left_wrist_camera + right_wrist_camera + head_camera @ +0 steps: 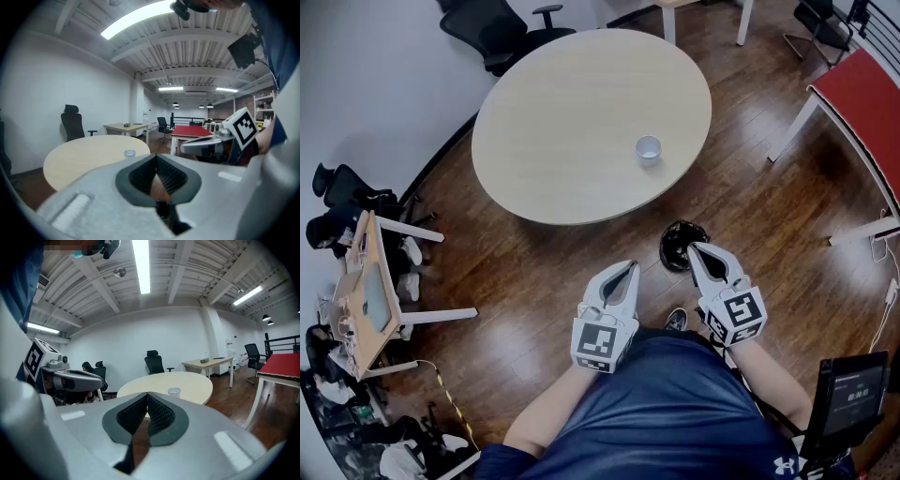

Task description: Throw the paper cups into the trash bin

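A single white paper cup (648,149) stands upright on the round beige table (572,112), near its right edge; it also shows as a small cup (130,153) in the left gripper view and as a cup (174,391) in the right gripper view. A black trash bin (678,246) sits on the wooden floor just below the table's near edge. My left gripper (632,267) is shut and holds nothing, well short of the table. My right gripper (695,248) is shut and empty too, its tip over the bin's right rim. The two grippers are side by side close to my body.
Black office chairs (502,28) stand behind the table. A red-topped table (867,94) is at the right. A small wooden desk (370,291) and several items of clutter line the left wall. A dark screen (853,394) stands at the lower right.
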A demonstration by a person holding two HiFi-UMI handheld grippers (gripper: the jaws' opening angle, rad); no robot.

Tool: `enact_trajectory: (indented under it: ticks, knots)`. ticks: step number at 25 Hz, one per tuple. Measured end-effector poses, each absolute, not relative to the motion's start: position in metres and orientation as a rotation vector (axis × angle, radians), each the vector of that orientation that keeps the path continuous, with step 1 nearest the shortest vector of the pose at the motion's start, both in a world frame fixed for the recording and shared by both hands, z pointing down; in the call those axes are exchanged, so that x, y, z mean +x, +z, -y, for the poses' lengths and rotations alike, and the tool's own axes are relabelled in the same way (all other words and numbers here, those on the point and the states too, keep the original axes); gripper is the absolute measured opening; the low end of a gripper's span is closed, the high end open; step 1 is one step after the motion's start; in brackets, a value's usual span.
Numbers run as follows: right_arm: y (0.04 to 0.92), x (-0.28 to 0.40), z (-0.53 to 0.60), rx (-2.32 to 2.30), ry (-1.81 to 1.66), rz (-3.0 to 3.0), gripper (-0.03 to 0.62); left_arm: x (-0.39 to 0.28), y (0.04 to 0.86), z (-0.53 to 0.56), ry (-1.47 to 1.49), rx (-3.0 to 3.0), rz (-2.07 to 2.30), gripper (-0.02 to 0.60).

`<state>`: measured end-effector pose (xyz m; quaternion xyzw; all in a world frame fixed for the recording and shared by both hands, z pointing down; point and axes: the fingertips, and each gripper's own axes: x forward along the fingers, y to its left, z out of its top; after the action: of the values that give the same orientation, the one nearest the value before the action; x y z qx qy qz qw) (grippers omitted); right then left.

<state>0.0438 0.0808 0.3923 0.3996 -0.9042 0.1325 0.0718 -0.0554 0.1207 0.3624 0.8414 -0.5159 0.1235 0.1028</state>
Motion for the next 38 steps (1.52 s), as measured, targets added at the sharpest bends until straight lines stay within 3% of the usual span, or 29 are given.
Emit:
enact_trajectory:
  ticks: [30, 34, 36, 38]
  knots:
    - [0.441, 0.014, 0.116, 1.424, 0.373, 2.441, 0.016, -0.132, 0.395, 0.085, 0.312, 2.546, 1.348, 0.003]
    - [0.467, 0.003, 0.131, 1.291, 0.393, 2.47, 0.199, -0.134, 0.407, 0.105, 0.347, 2.544, 1.406, 0.003]
    - [0.484, 0.003, 0.138, 1.256, 0.403, 2.461, 0.248, -0.13, 0.417, 0.107, 0.392, 2.536, 1.391, 0.004]
    - [0.498, 0.002, 0.147, 1.25, 0.436, 2.446, 0.263, -0.129, 0.427, 0.108, 0.437, 2.526, 1.369, 0.047]
